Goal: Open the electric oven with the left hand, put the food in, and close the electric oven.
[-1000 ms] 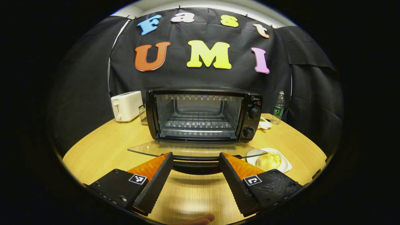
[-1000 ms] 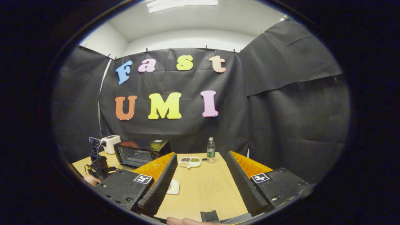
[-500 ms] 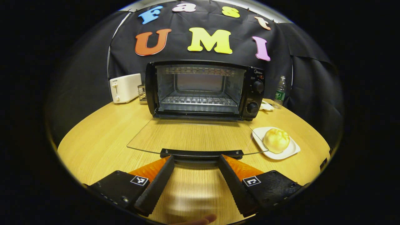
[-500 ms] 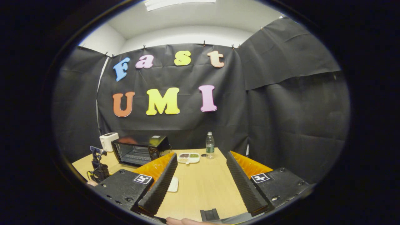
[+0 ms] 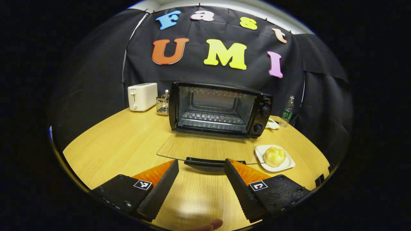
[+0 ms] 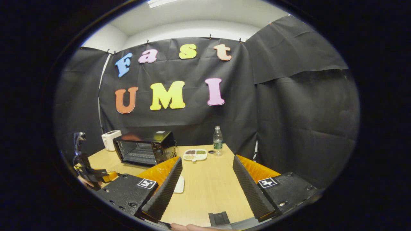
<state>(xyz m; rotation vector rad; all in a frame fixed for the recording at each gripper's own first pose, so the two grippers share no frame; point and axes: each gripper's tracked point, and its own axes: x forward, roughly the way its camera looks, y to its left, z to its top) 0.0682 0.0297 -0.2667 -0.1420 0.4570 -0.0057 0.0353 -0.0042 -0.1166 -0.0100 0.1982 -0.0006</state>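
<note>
While oven door [image 5: 207, 148] lies flat, left gripper [image 5: 201, 165] jaws apart.

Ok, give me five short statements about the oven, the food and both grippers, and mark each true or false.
1. The oven door lies fully open. True.
2. The bun sits on the oven rack. False: it rests on a white plate on the table.
3. The left gripper grips the door handle. False: it is open, short of the handle.
4. The right gripper is open and empty. True.
5. A white toaster stands beside the oven. True.
</note>
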